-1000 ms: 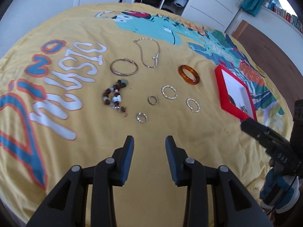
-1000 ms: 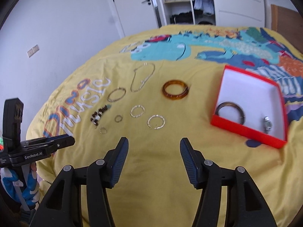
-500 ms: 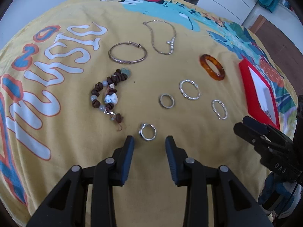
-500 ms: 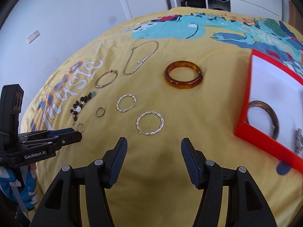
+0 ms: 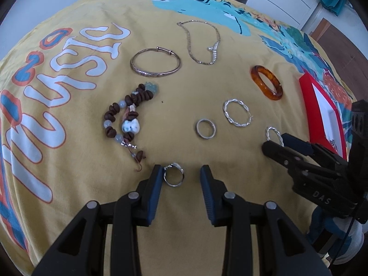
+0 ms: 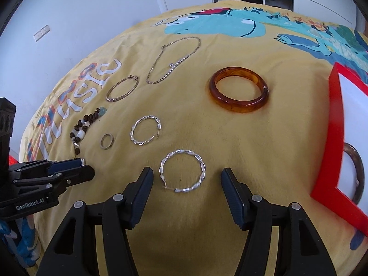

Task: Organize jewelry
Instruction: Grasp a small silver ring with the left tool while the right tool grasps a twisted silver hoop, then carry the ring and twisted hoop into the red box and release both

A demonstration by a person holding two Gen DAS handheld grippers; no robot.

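Note:
Jewelry lies spread on a yellow printed bedspread (image 5: 76, 174). My left gripper (image 5: 181, 174) is low over it, jaws closing, with a small silver ring (image 5: 173, 165) lying between them close to the left pad and not pinched. My right gripper (image 6: 186, 173) stands open around a twisted silver hoop (image 6: 203, 168), which lies flat and untouched; in the left wrist view that hoop (image 5: 273, 134) sits at the right gripper's tips. The red box (image 6: 331, 115) with a white inside is to the right and holds a dark bangle (image 6: 356, 161).
Farther out lie a second twisted hoop (image 5: 237, 112), a plain ring (image 5: 205, 128), a brown beaded bracelet (image 5: 128, 117), a thin metal bangle (image 5: 155, 62), a chain necklace (image 5: 202, 43) and an amber bangle (image 6: 239, 89). White walls and wardrobes stand beyond the bed.
Both grippers have come down and forward over the bedspread. The small ring now lies between the left jaws, and the twisted hoop lies between the right jaws.

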